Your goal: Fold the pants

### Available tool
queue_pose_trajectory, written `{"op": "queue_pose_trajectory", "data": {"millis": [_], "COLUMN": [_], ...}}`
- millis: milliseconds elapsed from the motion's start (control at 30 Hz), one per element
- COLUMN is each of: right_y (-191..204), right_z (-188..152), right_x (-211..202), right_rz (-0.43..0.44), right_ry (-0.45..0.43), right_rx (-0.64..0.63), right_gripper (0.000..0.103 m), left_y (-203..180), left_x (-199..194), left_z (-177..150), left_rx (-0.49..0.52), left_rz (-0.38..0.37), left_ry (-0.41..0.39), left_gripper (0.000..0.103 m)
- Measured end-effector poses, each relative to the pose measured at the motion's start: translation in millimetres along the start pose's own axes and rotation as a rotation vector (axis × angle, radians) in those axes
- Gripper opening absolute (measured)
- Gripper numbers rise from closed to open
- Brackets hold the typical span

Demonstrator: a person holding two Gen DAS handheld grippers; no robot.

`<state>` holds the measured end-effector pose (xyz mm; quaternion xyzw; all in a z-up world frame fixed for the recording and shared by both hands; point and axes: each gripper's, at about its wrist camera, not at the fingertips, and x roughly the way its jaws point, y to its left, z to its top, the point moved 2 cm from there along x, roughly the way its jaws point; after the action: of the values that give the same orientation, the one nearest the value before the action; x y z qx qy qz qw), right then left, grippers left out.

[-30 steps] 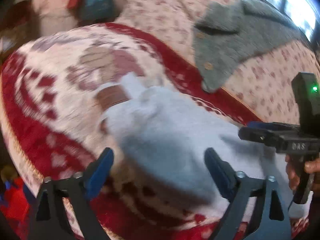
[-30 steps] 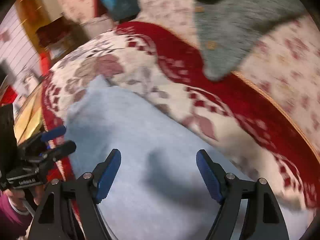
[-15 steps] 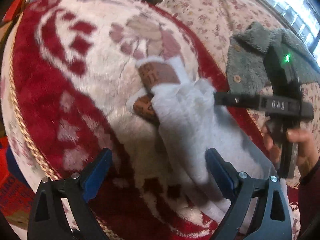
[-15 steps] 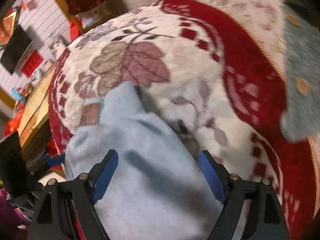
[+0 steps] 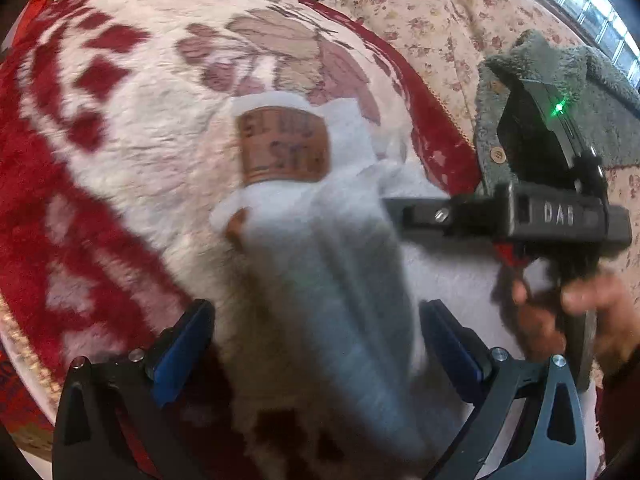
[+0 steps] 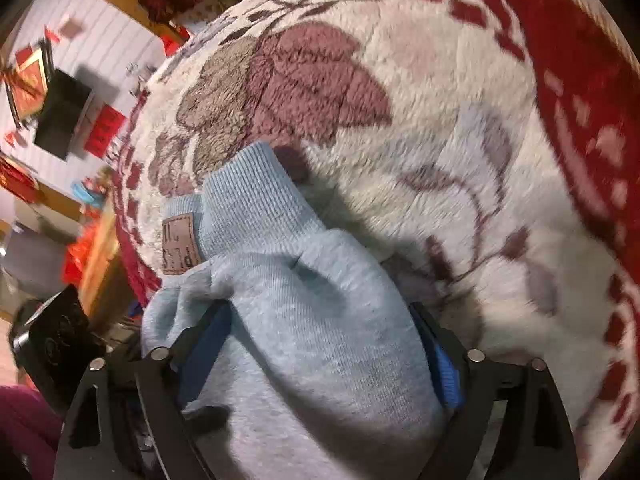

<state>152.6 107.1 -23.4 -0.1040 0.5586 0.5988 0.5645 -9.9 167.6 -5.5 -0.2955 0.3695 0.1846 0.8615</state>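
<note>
1. The light-blue knit pants (image 6: 304, 320) lie bunched on the red-and-cream floral fleece blanket (image 6: 460, 128). Their long axis runs from my fingers straight away from me, ending at the ribbed cuff (image 6: 248, 196) and its brown leather patch (image 6: 180, 244).
2. My right gripper (image 6: 320, 360) is the nearer one: its blue-padded fingers (image 6: 444, 376) stand apart with a thick hump of the fabric lying between them, not pinched as far as I can tell.
3. My left gripper (image 5: 316, 348) also has its fingers (image 5: 180, 348) spread wide, the pants' blurred fold passing between them, nothing clamped.
4. In the left view my right gripper reaches in level from the right, its tip buried in the cloth near the patch.
5. I judge the next move turns on closing over that hump and carrying it toward the cuff.
6. A grey buttoned cardigan (image 5: 532, 80) lies well apart on the floral sofa cover.
</note>
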Motion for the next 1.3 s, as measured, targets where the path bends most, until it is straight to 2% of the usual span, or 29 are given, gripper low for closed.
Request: {"op": "queue_pose_trajectory", "data": {"millis": [33, 67, 133, 167, 233, 300, 433, 567, 733, 833, 933, 1067, 1133, 1200, 1267, 1300], "right_y": [2, 3, 10, 16, 26, 36, 64, 83, 100, 99, 86, 40, 13, -14, -36, -41], "right_z": [-1, -2, -3, -5, -6, -9, -14, -26, -61, -90, -130, -210, -252, -296, -335, -348], "right_x": [-2, -4, -10, -16, -25, -40, -79, -131, -196, -227, -249, -261, -256, -247, -244, -249], "right_rz": [0.004, 0.011, 0.002, -0.008, -0.046, -0.064, -0.057, -0.042, -0.119, -0.189, -0.241, -0.265, -0.296, -0.350, -0.412, -0.405], "right_ry": [-0.010, -0.011, -0.011, -0.011, -0.014, -0.032, -0.108, -0.195, -0.279, -0.294, -0.302, -0.322, -0.304, -0.259, -0.236, -0.257], "right_rx": [-0.008, -0.013, -0.039, -0.066, -0.113, -0.149, -0.205, -0.251, -0.300, -0.294, -0.230, -0.013, 0.105, 0.238, 0.367, 0.409], "right_gripper": [0.082, 0.079, 0.065, 0.061, 0.045, 0.040, 0.040, 0.041, 0.058, 0.062, 0.063, 0.066, 0.070, 0.070, 0.070, 0.070], "left_y": [-2, -4, -9, -13, -18, -25, -50, -89, -148, -181, -215, -240, -247, -248, -249, -249], "left_x": [3, 8, 11, 12, 6, -8, -51, -97, -131, -136, -131, -107, -92, -85, -85, -89], "left_z": [1, 3, 5, 6, 7, 8, 11, 6, -18, -41, -74, -134, -162, -187, -200, -203], "left_rx": [-0.003, -0.007, -0.009, -0.010, 0.010, 0.043, 0.146, 0.300, 0.490, 0.573, 0.667, 0.775, 0.818, 0.857, 0.885, 0.892], "left_rz": [-0.044, -0.123, -0.180, -0.225, -0.239, -0.241, -0.235, -0.211, -0.173, -0.201, -0.218, -0.232, -0.249, -0.312, -0.353, -0.374], "left_ry": [0.003, 0.023, 0.036, 0.059, 0.041, 0.008, -0.094, -0.216, -0.310, -0.311, -0.289, -0.218, -0.151, -0.072, -0.037, -0.038], "left_gripper": [0.103, 0.101, 0.050, 0.039, 0.029, 0.025, 0.024, 0.024, 0.024, 0.024, 0.024, 0.026, 0.037, 0.068, 0.079, 0.082]}}
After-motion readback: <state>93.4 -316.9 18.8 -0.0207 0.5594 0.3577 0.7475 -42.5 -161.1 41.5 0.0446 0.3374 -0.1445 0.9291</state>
